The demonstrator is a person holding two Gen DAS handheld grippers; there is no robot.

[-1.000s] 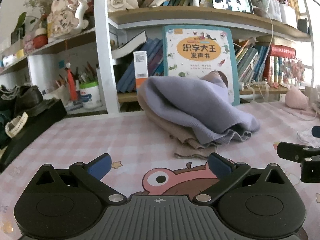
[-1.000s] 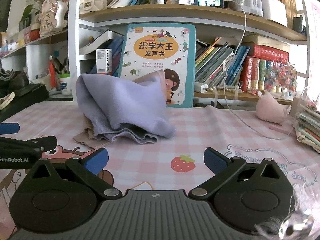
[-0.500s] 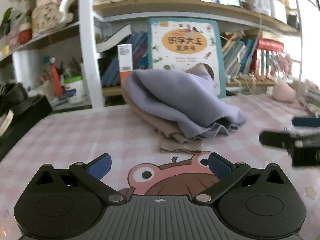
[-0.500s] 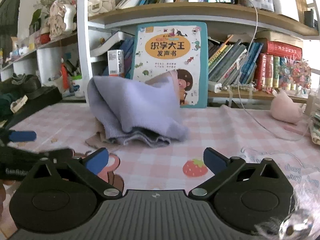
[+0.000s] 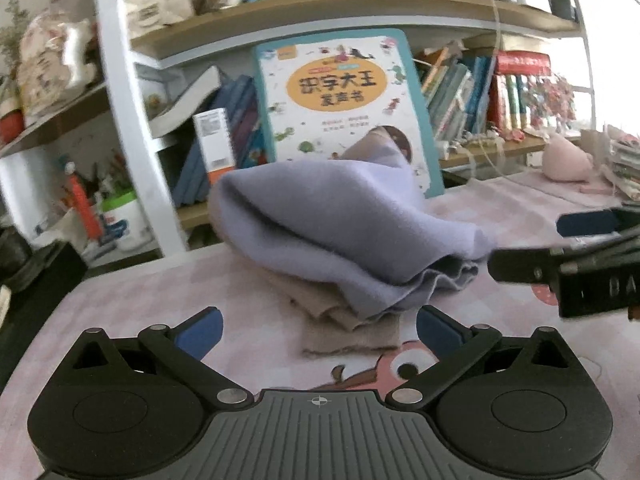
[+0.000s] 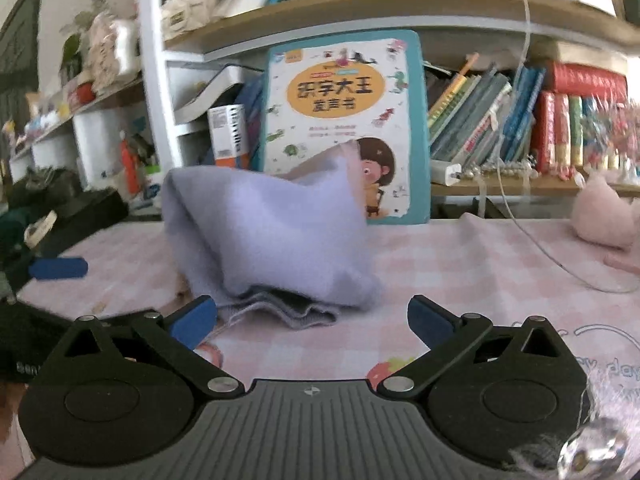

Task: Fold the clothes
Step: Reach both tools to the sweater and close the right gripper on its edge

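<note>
A lavender knit garment (image 5: 340, 240) lies heaped on the pink checked tablecloth (image 5: 160, 300), draped over a beige garment (image 5: 352, 328) whose edge sticks out below. My left gripper (image 5: 318, 330) stands open just in front of the beige edge, nothing between its blue fingertips. The right gripper (image 5: 568, 248) shows at the right of this view, close to the lavender hem. In the right wrist view the lavender garment (image 6: 264, 240) sits ahead, and my right gripper (image 6: 312, 316) is open right at its hem. The left gripper's blue fingertip (image 6: 60, 269) shows at the left.
A bookshelf stands behind the pile, with a large teal children's book (image 6: 344, 120) leaning upright against it. A pink plush toy (image 6: 600, 220) and a white cable (image 6: 560, 248) lie at the right. Dark shoes and a black box (image 5: 36, 280) sit at the left.
Both grippers have moved forward toward the pile; the garments now fill more of each view. The right gripper has come close to the lavender hem. Both stay open.
</note>
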